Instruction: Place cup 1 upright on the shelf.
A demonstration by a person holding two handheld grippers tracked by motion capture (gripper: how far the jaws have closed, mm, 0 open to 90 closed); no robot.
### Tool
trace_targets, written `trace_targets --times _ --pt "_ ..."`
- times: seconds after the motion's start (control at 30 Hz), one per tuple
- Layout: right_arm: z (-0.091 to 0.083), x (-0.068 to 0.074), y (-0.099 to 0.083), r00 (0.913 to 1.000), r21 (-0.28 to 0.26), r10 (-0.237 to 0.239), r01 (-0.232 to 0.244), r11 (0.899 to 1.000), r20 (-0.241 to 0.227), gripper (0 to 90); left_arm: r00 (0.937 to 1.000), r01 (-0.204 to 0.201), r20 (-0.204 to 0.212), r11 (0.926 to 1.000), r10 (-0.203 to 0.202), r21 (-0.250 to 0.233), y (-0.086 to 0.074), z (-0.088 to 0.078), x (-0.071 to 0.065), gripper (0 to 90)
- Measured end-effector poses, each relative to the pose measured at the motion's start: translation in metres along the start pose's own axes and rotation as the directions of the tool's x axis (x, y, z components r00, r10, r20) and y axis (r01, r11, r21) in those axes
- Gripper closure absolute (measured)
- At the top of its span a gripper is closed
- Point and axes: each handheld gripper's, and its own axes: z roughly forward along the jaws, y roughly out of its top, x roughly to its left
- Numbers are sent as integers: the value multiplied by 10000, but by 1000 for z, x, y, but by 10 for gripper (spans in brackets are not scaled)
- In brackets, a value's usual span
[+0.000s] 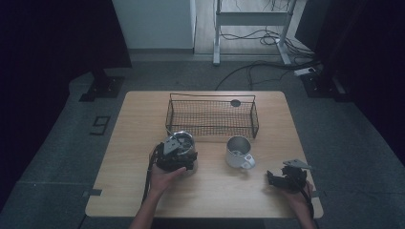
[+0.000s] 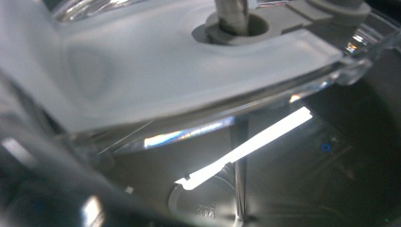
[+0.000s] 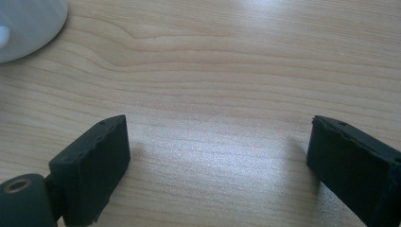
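A shiny clear round vessel (image 1: 184, 139) stands left of the table's middle, just in front of the basket. My left gripper (image 1: 175, 153) sits right over its near side, held by a hand, and its jaws are hidden there. The left gripper view is pressed close to this vessel (image 2: 265, 156), with a whitish translucent lid piece (image 2: 142, 71) and a metal rod (image 2: 231, 12) through a grey collar. A white mug (image 1: 238, 151) stands at centre right, its handle toward the front. My right gripper (image 1: 272, 178) rests low at the front right, open over bare wood (image 3: 217, 156), with the mug's edge (image 3: 23, 23) at upper left.
A black wire basket (image 1: 212, 117) stands across the back middle of the wooden table (image 1: 138, 124). A dark round hole (image 1: 235, 102) marks the tabletop behind it. Table legs and cables lie on the floor beyond.
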Motion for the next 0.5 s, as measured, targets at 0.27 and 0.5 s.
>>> trace_targets --times 0.27,0.5 --pt "0 0 0 10000 1 1 -1 10000 0 66 10000 -38 72 10000 38 -78 8 -7 -1 41" --pt "0 0 0 10000 3 3 -3 10000 0 66 9999 -124 77 9998 125 -156 15 -10 0 41"
